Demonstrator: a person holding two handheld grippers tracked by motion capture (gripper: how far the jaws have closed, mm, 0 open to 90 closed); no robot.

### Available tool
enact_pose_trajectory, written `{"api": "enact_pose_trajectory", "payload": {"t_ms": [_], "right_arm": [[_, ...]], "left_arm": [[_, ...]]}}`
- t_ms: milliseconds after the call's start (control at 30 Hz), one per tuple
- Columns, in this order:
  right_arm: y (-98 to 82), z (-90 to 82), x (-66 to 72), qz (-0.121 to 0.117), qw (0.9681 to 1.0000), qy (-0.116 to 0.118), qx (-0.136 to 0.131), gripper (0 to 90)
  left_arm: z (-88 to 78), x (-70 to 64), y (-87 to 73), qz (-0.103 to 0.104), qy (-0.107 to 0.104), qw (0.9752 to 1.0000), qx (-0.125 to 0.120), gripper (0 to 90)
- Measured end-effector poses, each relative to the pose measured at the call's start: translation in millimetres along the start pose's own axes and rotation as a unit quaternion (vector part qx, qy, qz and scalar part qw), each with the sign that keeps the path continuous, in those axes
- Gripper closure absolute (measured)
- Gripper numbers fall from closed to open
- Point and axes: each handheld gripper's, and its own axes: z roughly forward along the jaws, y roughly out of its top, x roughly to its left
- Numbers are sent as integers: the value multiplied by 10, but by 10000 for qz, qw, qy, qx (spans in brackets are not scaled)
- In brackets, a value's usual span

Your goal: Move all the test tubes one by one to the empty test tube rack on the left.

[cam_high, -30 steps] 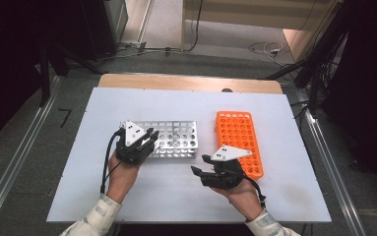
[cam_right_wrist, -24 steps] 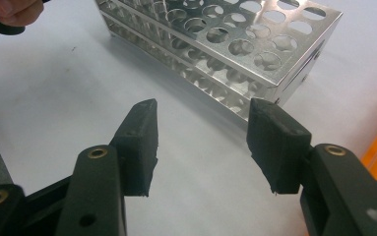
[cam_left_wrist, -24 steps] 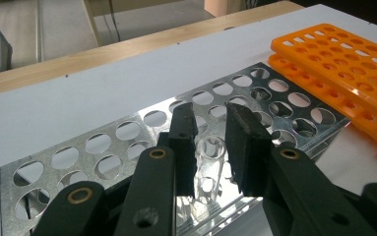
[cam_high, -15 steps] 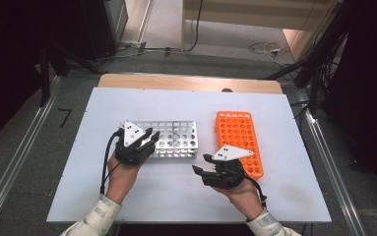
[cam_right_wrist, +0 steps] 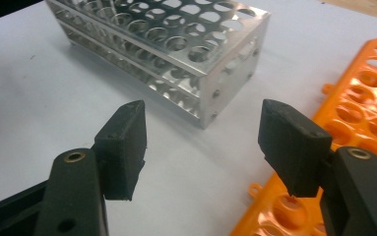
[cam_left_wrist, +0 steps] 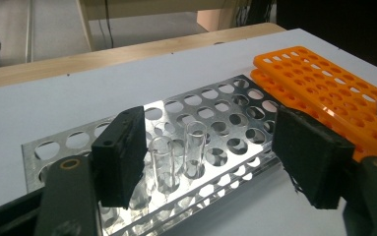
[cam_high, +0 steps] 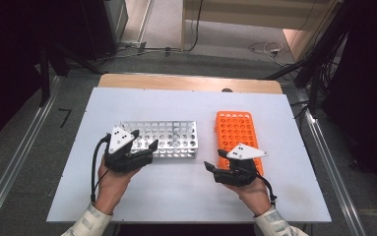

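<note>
White table top (cam_high: 186, 196) holds a shiny metal rack (cam_left_wrist: 210, 118) with two clear glass tubes (cam_left_wrist: 176, 152) between the left tongs' (cam_left_wrist: 210, 157) just-opened jaws; the right tongs (cam_right_wrist: 210, 147), open and empty beside the flat orange plastic rack (cam_right_wrist: 368, 98), probably fetch another tube next.

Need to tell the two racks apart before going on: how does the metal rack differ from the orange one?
The metal rack is shiny silver, lies crosswise on the table and holds two clear tubes; the orange rack is matte plastic, runs lengthwise away from the person, and its visible holes look empty. Both are perforated grids of round holes.
</note>
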Motion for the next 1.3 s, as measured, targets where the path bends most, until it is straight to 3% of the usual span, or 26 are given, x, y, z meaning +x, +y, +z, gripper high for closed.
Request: {"api": "enact_pose_trajectory", "payload": {"t_ms": [133, 500, 1033, 1300], "right_arm": [[-29, -75, -87, 64, 9999, -119, -47, 319], [-137, -273, -283, 293, 9988, -383, -128, 302], [-320, -546, -512, 523, 9957, -720, -274, 287], [-427, -661, -633, 653, 9934, -901, -284, 278]], "left_arm": [[-92, 46, -66, -56, 94, 9999, 0, 210], [-303, 211, -295, -213, 427, 9989, -30, 196], [-403, 513, -432, -560, 806, 9952, 31, 170], [-473, 627, -501, -623, 1007, 9930, 16, 170]]}}
